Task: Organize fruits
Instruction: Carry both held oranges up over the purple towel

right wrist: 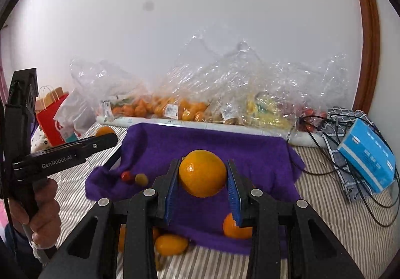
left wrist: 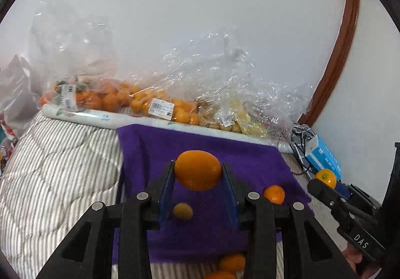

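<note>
The scene is viewed from each wrist along its own fingers, angled downward and close over the purple cloth (left wrist: 205,144) (right wrist: 207,139). The cloth and the bagged fruit (left wrist: 140,101) (right wrist: 175,106) along the wall are shared by both views. The other gripper is caught at lower right of the left view and at left of the right view.

Left gripper (left wrist: 197,174): black frame, blue pads, fills the lower centre of its own view, jaws clamped on a round orange citrus fruit (left wrist: 198,170) at the fingertips. In the right wrist view it enters from the left edge, gripped by a hand (right wrist: 41,214) at lower left.

Right gripper (right wrist: 203,174): same build, jaws pressed on a second round orange fruit (right wrist: 202,173). In the left wrist view it shows at lower right.
</note>
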A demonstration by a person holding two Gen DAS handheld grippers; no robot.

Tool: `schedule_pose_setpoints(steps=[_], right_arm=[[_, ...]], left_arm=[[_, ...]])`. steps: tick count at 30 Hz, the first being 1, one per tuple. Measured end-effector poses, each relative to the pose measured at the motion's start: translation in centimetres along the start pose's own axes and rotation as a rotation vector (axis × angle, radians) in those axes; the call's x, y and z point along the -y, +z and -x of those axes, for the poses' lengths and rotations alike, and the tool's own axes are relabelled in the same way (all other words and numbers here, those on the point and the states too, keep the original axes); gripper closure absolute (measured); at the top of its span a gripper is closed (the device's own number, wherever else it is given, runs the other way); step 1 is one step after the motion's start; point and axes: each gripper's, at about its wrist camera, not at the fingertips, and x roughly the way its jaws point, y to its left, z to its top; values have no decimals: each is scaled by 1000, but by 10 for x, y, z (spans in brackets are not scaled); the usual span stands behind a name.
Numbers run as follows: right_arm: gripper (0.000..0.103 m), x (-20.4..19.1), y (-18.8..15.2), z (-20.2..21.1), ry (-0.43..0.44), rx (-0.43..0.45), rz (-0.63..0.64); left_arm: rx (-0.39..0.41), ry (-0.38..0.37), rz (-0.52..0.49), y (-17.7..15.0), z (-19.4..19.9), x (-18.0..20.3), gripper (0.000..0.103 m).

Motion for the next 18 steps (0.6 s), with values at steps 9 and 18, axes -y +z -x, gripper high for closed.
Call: schedule_pose_setpoints(steps=[9,18], right_arm=[[68,20,-3,-27,34,-10,-41],[68,42,-10,-37,22,-25,-97]], left_arm=[[-47,-2,25,-16,-30,-14,68],[-65,-16,78,-22,-39,-25,68]])
